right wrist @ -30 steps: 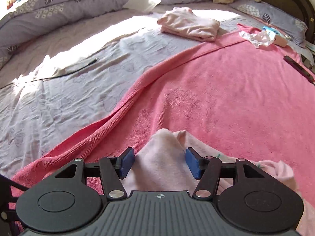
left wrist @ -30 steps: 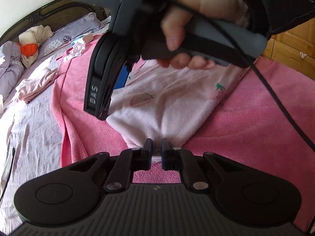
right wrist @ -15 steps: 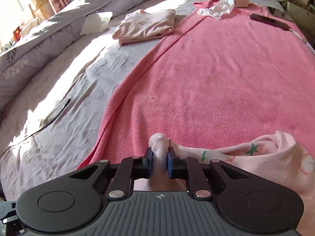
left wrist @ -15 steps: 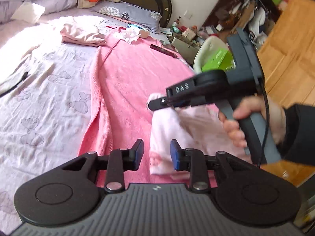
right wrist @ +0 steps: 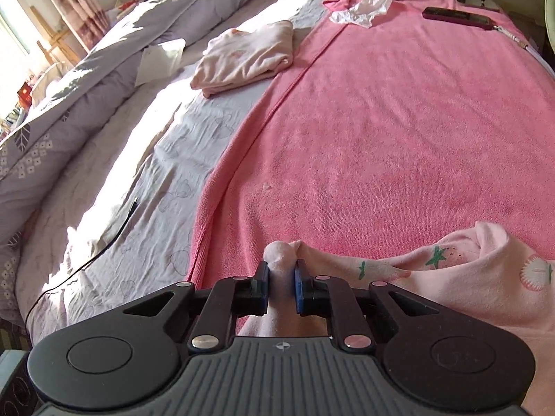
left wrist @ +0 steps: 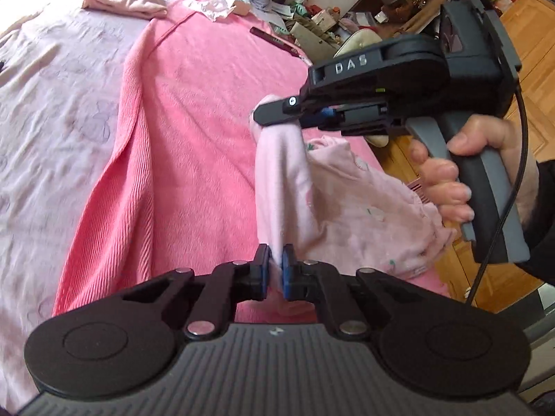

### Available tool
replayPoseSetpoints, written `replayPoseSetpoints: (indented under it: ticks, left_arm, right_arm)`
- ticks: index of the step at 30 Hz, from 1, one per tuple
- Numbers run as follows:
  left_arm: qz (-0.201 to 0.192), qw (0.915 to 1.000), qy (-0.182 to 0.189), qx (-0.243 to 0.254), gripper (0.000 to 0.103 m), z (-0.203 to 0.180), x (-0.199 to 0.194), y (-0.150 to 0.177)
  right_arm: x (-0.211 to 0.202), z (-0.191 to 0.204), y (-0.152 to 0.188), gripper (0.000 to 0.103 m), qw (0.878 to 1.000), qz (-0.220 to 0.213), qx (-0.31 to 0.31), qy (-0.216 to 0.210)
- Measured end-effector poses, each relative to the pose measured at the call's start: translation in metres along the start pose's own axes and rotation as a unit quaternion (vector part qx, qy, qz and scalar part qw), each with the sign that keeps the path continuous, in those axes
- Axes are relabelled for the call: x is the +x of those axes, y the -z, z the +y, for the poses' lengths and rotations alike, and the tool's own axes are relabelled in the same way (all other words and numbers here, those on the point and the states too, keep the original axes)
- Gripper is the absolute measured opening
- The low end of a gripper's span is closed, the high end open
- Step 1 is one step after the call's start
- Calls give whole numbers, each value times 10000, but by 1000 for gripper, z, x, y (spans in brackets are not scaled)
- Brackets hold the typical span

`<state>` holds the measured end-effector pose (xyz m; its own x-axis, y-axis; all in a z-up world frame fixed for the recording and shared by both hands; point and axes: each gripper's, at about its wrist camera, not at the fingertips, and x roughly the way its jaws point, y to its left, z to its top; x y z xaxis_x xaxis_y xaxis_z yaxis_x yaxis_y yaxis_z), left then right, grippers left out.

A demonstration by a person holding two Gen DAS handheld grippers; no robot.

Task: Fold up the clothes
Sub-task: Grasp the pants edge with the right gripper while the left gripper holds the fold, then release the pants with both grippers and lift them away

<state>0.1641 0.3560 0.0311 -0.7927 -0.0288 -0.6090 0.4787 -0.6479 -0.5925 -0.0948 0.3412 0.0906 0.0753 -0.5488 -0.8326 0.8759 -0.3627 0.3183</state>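
A pale pink garment (left wrist: 347,201) with small strawberry prints hangs above the pink towel (left wrist: 208,104) spread on the bed. My left gripper (left wrist: 275,267) is shut on one corner of it, cloth pinched between the blue pads. My right gripper (left wrist: 274,116), held by a hand (left wrist: 451,180), is shut on another corner higher up, so one edge of the cloth runs taut between the two. In the right wrist view that gripper (right wrist: 281,274) pinches a bunched tip of the garment (right wrist: 485,277), and the rest drapes away to the right.
A folded peach garment (right wrist: 242,59) lies on the lilac sheet left of the towel (right wrist: 416,121). Crumpled tissue (right wrist: 364,10) and a dark flat device (right wrist: 458,17) sit at the towel's far end. A black cable (right wrist: 104,242) crosses the sheet. Clutter and wooden floor lie beyond the bed's right side.
The left gripper opened, shifted along the garment and shut on a corner. The right gripper closed on its corner and lifted it, so the cloth now hangs between both.
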Motion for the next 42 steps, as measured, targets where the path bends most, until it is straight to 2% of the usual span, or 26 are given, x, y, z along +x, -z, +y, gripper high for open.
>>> replayPoseSetpoints:
  ticks: [5, 6, 7, 10, 15, 17, 19, 21, 22, 24, 25, 27, 29, 33, 36, 38, 40, 42]
  left_arm:
    - [118, 9984, 73, -549, 5, 3, -10, 14]
    - [184, 9981, 55, -588, 5, 4, -9, 14]
    - [268, 9977, 33, -618, 0, 5, -7, 13]
    - [467, 9969, -122, -620, 0, 2, -6, 23]
    - [-288, 9948, -416, -880, 0, 17, -33, 8]
    - [-460, 9938, -465, -897, 9, 23, -34, -7]
    - [-437, 9948, -246, -884, 52, 24, -22, -25]
    - [-384, 9958, -37, -830, 68, 20, -4, -37]
    - [-290, 9961, 28, -831, 69, 19, 5, -42]
    - [-47, 9953, 66, -968, 66, 20, 23, -41]
    - [75, 9945, 80, -1044, 52, 21, 33, -40]
    - [96, 9925, 60, -1214, 15, 25, 37, -31]
    - [-82, 9904, 107, -1375, 11, 21, 28, -25]
    - [-412, 9934, 68, -1071, 9, -8, 0, -24]
    - [-646, 9894, -71, -1299, 9, -13, -23, -26]
    - [-766, 9862, -162, -1459, 9, -8, -38, -26]
    - [-834, 9815, -467, -1659, 9, 9, -52, -21]
    - [-871, 9718, -744, -2061, 9, 34, -66, -11]
  right_arm:
    - [8, 3, 3, 15, 9999, -11, 89, 97]
    - [9, 2, 2, 15, 9999, -21, 124, 115]
    - [10, 2, 1, 15, 9998, -40, 160, 138]
    - [13, 3, -6, 15, 9995, -176, 134, 217]
    - [26, -2, -5, 15, 9998, -53, 94, 180]
    - [28, -3, -4, 15, 9999, -46, 65, 140]
    - [28, -3, -5, 15, 9999, -43, 64, 103]
    - [26, -4, -5, 15, 10000, -36, 33, 71]
    - [25, -3, -6, 15, 10000, -33, 16, 57]
    - [23, -2, -7, 15, 9999, -28, -78, 59]
    - [22, -1, -7, 15, 9999, -30, -134, 76]
    - [21, 2, -7, 15, 9997, -50, -190, 114]
    - [19, 3, -7, 15, 9997, -97, -194, 132]
    - [11, 10, -2, 15, 9994, -298, -179, 51]
    - [3, 21, 2, 15, 9984, -530, -135, -128]
    - [1, 37, 2, 15, 9969, -674, -234, -318]
    - [9, 55, 1, 15, 9958, -668, -324, -530]
    - [28, 76, 3, 15, 9946, -568, -389, -771]
